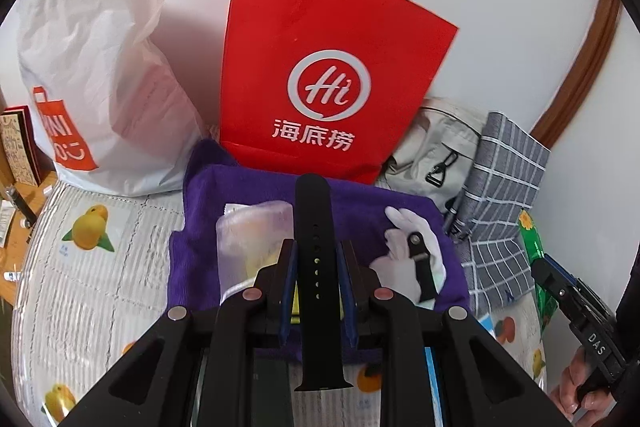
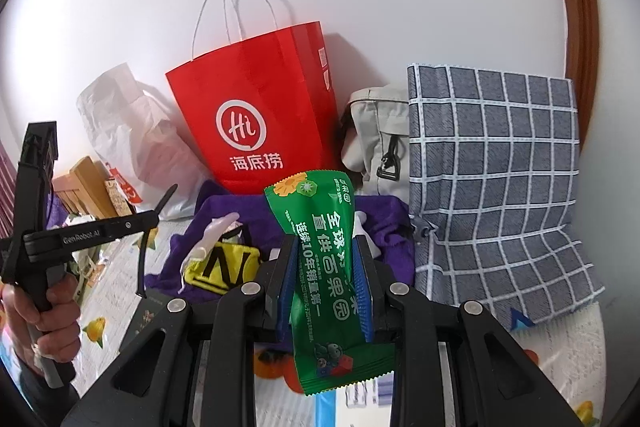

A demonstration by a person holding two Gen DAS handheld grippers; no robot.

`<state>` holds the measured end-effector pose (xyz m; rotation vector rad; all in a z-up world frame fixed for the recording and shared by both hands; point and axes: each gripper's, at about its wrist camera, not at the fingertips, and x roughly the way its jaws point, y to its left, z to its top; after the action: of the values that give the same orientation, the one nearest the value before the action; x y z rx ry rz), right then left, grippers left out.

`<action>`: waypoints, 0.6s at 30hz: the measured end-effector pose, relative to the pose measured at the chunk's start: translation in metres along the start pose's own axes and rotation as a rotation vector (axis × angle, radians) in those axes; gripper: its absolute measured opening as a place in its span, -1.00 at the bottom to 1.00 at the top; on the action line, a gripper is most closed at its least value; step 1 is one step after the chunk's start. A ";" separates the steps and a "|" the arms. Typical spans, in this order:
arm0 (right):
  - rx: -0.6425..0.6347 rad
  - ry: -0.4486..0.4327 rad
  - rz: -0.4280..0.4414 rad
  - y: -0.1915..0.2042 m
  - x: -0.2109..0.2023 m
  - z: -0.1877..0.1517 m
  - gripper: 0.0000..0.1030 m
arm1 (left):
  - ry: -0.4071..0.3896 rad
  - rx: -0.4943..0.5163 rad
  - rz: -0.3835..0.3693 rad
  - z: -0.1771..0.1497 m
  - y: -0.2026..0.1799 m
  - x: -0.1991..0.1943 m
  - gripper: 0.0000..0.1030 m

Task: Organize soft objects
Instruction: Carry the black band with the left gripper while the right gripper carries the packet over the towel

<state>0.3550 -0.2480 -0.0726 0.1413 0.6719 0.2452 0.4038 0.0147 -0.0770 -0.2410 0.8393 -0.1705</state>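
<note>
Over a purple towel (image 1: 360, 205), the left gripper (image 1: 316, 251) clamps a black watch strap (image 1: 314, 227) and the right gripper (image 2: 326, 259) a green snack packet (image 2: 320, 247). Both limp items are best carried level and released well inside the red paper bag (image 1: 328, 67), the likely destination.

Bright, soft daylight; fisheye-warped edges.

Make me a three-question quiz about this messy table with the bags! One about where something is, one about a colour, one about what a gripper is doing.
1. Where does the white glove lie?
A. on the purple towel
B. inside the white plastic bag
C. on the checked cloth

2. What colour is the paper bag with the "Hi" logo?
A. blue
B. red
C. yellow

3. What is the right gripper doing?
A. standing wide open
B. gripping a black strap
C. gripping a green snack packet

Answers: 1 A, the glove rests on the towel. 2 B, the bag is plainly red. 3 C, the packet sits clamped between its fingers.
</note>
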 end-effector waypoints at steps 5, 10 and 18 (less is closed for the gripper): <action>0.021 0.028 0.042 -0.001 0.025 0.011 -0.47 | 0.013 -0.039 -0.007 0.009 0.014 0.021 -0.63; 0.021 0.047 0.041 -0.001 0.051 0.015 -0.47 | 0.023 -0.062 -0.011 0.018 0.023 0.040 -0.63; 0.040 0.111 0.041 -0.010 0.085 0.009 -0.47 | 0.057 -0.074 0.001 0.024 0.033 0.060 -0.63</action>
<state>0.4271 -0.2347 -0.1182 0.1804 0.7853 0.2804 0.4625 0.0355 -0.1137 -0.3059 0.9034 -0.1463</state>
